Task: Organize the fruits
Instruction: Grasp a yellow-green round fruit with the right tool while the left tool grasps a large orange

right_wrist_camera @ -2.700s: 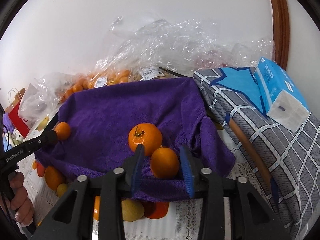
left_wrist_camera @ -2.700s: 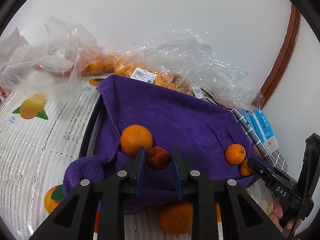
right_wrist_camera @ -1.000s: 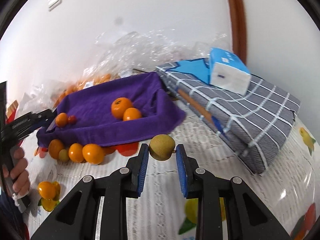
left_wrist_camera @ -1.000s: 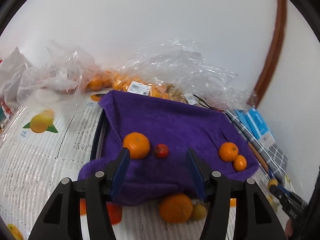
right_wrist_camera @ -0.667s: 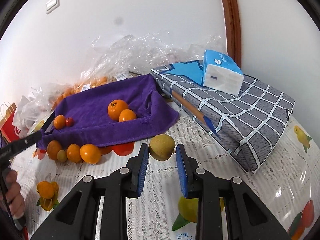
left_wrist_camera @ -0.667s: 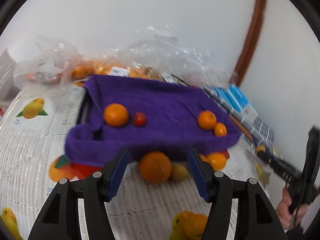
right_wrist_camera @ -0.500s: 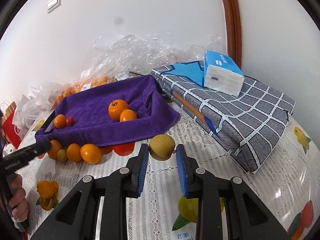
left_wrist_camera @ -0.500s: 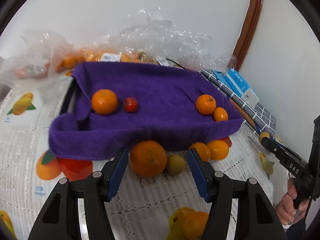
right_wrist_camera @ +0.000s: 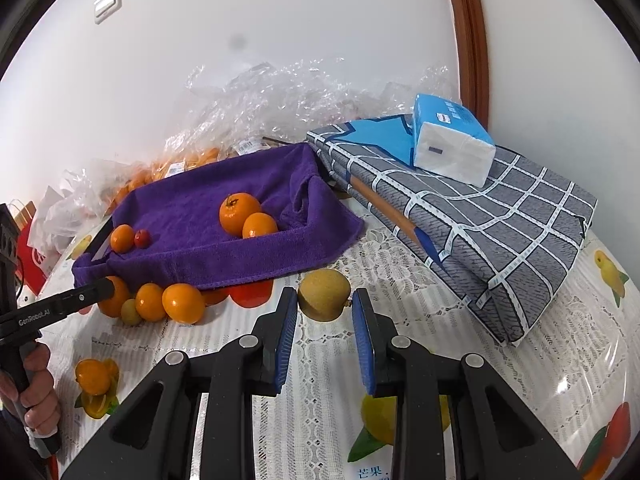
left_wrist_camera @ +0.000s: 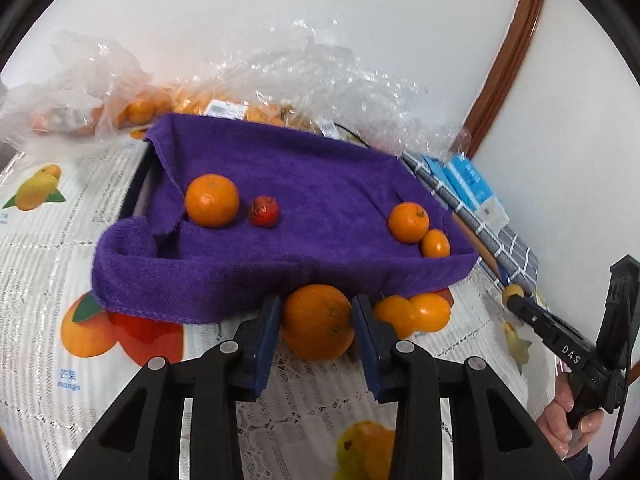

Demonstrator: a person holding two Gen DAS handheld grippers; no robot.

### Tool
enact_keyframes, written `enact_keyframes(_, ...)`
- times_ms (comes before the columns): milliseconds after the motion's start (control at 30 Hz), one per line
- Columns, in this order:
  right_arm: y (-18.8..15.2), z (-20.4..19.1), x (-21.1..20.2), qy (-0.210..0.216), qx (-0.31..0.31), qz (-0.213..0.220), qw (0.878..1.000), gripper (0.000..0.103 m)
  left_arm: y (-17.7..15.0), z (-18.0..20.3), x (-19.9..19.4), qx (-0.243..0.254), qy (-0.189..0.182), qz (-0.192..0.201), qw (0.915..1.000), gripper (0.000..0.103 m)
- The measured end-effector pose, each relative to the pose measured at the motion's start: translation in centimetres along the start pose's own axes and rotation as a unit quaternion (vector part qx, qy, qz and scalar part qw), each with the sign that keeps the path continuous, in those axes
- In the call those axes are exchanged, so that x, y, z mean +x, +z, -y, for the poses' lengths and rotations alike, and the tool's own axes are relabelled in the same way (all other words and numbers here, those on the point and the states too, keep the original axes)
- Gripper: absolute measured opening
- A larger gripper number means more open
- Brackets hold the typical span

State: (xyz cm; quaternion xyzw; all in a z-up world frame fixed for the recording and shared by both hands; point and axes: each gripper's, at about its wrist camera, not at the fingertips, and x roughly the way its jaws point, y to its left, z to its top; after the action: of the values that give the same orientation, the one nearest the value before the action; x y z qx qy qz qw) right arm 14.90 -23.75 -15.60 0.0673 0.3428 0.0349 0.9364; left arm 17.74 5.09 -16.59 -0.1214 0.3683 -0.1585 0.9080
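Two fruits are being gripped: an orange (left_wrist_camera: 318, 322), newly clamped by the left gripper (left_wrist_camera: 316, 334), and a pear (right_wrist_camera: 324, 294), still held by the right gripper (right_wrist_camera: 325, 336), both bound for the towel (left_wrist_camera: 280, 184).

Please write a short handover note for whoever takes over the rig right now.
Left hand-held gripper: shut on the big orange on the table, just in front of the towel.
Right hand-held gripper: shut on the pear.
Done: four fruits lie on the towel, two oranges at its right end, an orange and a small red fruit at its left.
Left: both held fruits, plus three loose fruits by the towel's front edge.
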Motion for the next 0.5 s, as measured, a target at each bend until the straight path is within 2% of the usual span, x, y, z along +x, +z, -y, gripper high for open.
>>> enact_keyframes(233, 0.0, 0.1, 0.0, 0.002, 0.005, 0.001, 1.000, 0.028, -0.1, 0.1, 0.7, 0.007, 0.014, -0.023, 0.9996, 0.036)
enact_keyframes(400, 0.0, 0.0, 0.1, 0.005, 0.004, -0.002, 1.000, 0.028, -0.2, 0.7, 1.4, 0.021, 0.028, -0.039, 0.9986, 0.046)
enact_keyframes(433, 0.0, 0.0, 0.1, 0.006, 0.003, -0.003, 1.000, 0.028, -0.2, 0.7, 1.4, 0.023, 0.027, -0.040, 0.9986, 0.045)
enact_keyframes(467, 0.0, -0.1, 0.1, 0.006, 0.001, -0.003, 1.000, 0.028, -0.2, 0.7, 1.2, 0.024, 0.025, -0.037, 0.9987, 0.036)
enact_keyframes(500, -0.1, -0.1, 0.1, 0.006, 0.001, -0.003, 1.000, 0.028, -0.2, 0.7, 0.9, 0.024, 0.021, -0.029, 0.9991, 0.036)
